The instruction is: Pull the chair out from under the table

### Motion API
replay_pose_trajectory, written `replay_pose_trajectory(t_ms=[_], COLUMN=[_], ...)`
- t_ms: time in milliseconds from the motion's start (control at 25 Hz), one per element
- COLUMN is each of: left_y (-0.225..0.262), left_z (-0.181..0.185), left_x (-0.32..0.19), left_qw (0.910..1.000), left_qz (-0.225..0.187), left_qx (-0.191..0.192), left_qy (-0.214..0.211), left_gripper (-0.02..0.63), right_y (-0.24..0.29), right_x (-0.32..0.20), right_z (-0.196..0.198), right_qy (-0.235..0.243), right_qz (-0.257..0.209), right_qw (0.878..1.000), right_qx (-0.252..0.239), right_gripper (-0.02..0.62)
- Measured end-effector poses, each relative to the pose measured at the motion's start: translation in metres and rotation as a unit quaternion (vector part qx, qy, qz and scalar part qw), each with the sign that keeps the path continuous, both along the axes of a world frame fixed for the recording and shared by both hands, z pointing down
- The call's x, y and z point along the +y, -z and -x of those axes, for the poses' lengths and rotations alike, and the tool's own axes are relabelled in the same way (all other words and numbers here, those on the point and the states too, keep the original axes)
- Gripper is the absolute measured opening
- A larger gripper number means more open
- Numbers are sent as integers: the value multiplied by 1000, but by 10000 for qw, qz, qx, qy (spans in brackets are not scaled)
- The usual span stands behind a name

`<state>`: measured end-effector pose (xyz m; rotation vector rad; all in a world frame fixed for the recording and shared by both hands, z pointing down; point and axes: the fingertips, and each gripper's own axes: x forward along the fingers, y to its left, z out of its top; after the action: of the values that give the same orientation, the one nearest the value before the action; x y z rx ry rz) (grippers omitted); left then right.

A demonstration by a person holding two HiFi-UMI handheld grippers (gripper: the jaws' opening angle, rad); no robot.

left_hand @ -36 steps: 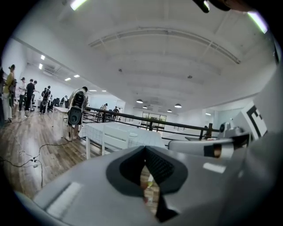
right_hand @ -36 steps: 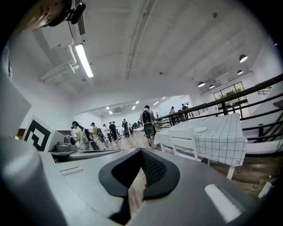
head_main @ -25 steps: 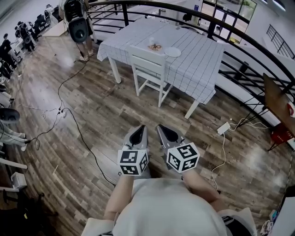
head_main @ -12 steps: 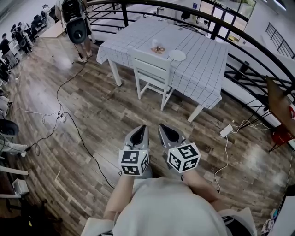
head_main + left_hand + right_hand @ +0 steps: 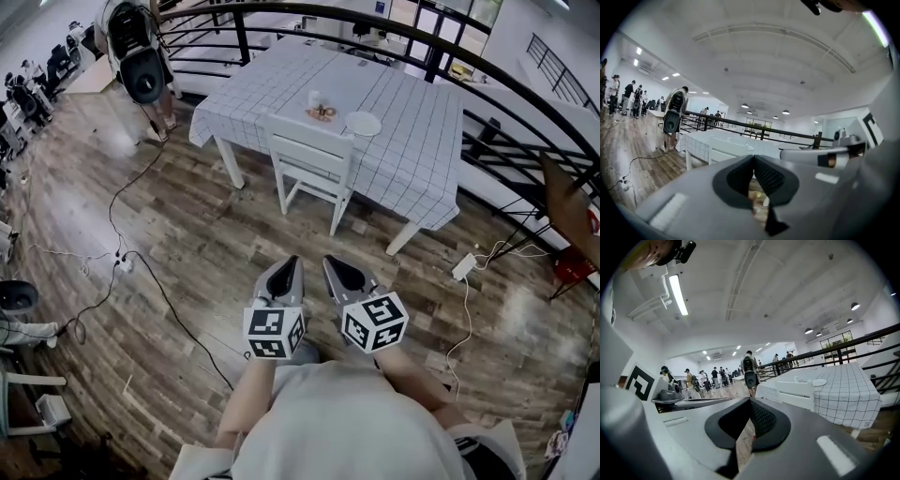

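A white wooden chair (image 5: 308, 161) stands pushed in at the near side of a table (image 5: 281, 80) covered with a white checked cloth. The same chair (image 5: 797, 392) shows in the right gripper view and, more faintly, the chair (image 5: 726, 149) in the left gripper view. My left gripper (image 5: 292, 263) and right gripper (image 5: 327, 262) are side by side, well short of the chair, pointing toward it over the wooden floor. Both are shut with nothing between the pads.
A plate (image 5: 363, 123) and small items (image 5: 319, 111) sit on the table. A black railing (image 5: 506, 89) curves behind it. A person with a backpack rig (image 5: 142, 56) stands at the far left. Black cables (image 5: 159, 272) and a white power strip (image 5: 463, 266) lie on the floor.
The table and chair have shifted slightly nearer and lower in the head view as I move toward them. Both grippers stay shut, side by side.
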<state>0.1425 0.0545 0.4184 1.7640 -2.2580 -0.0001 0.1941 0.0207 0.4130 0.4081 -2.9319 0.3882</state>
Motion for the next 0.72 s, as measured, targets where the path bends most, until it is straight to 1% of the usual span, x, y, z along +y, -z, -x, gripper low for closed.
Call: replay_pose_trajectory(t_ms=[400,600,720], left_y=[4,26,20], left_z=[91,97,127], left_x=[-34,-27,-30], left_qw=[9993,9992,9990], left_qz=[28,9,37], left_qx=[-8,-28,-13], left_qy=[-366,-390,-439], left_gripper=[9,11,11], right_y=[1,21,13], right_x=[-30,-24,-28], right_z=[89,89,118], right_qy=[-323,-455,-523], right_qz=[5,8,11], right_qw=[9995,9990,9986], right_qx=[6,10,89], right_gripper=[-3,-3,-3])
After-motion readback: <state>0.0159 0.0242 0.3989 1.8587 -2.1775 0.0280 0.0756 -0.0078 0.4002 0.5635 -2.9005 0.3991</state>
